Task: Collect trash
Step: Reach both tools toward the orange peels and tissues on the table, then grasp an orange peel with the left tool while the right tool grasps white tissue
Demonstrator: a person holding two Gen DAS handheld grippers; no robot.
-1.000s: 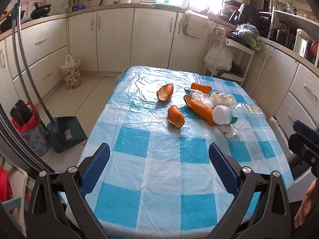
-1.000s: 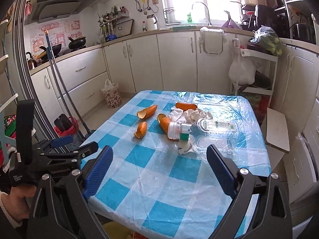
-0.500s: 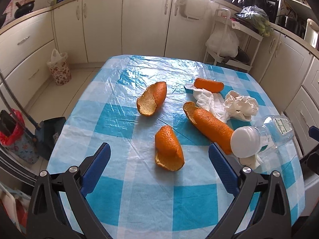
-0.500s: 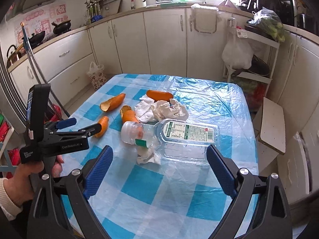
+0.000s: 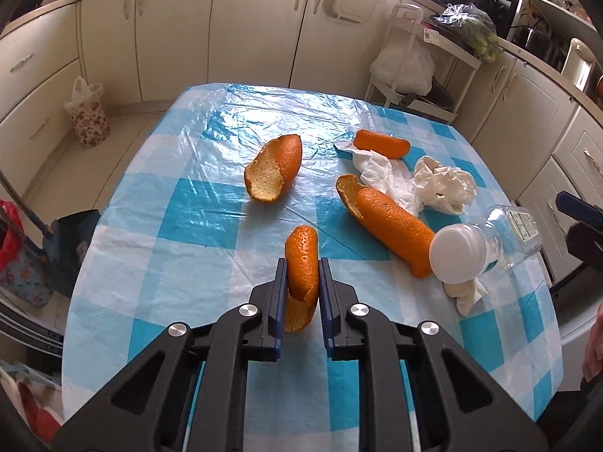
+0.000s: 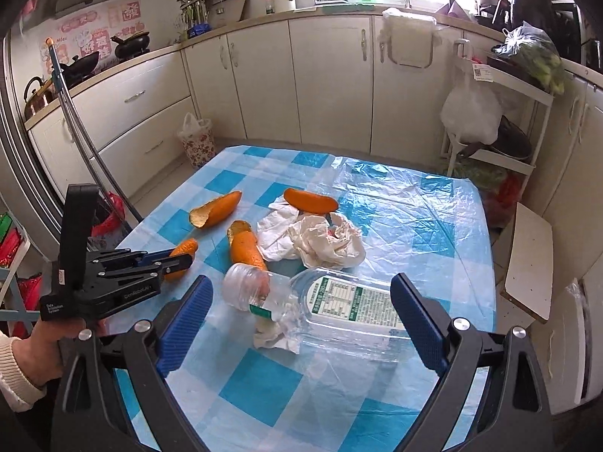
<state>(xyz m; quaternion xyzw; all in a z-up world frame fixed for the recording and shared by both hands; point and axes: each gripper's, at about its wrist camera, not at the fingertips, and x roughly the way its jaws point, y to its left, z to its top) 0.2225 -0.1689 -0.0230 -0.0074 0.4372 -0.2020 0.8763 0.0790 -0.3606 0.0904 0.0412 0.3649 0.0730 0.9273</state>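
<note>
My left gripper (image 5: 300, 267) is shut on a small orange peel (image 5: 301, 260) on the blue-checked tablecloth (image 5: 196, 211); it also shows in the right wrist view (image 6: 177, 260). Three more orange peels lie beyond: a wide one (image 5: 274, 173), a long one (image 5: 388, 222) and a far one (image 5: 381, 144). Crumpled white tissues (image 5: 441, 184) lie beside them. A clear plastic bottle (image 6: 339, 301) with a white cap (image 5: 456, 253) lies on its side. My right gripper (image 6: 301, 297) is open, its fingers on either side of the bottle.
A flowered waste basket (image 5: 88, 116) stands on the floor at the far left by the cabinets. A dustpan (image 5: 71, 248) and a red bag (image 5: 9, 237) are left of the table. A white rack (image 6: 501, 128) with bags stands at the far right.
My left gripper moved forward and closed on the small orange peel. My right gripper moved forward and lower, so the bottle now lies between its open fingers.
</note>
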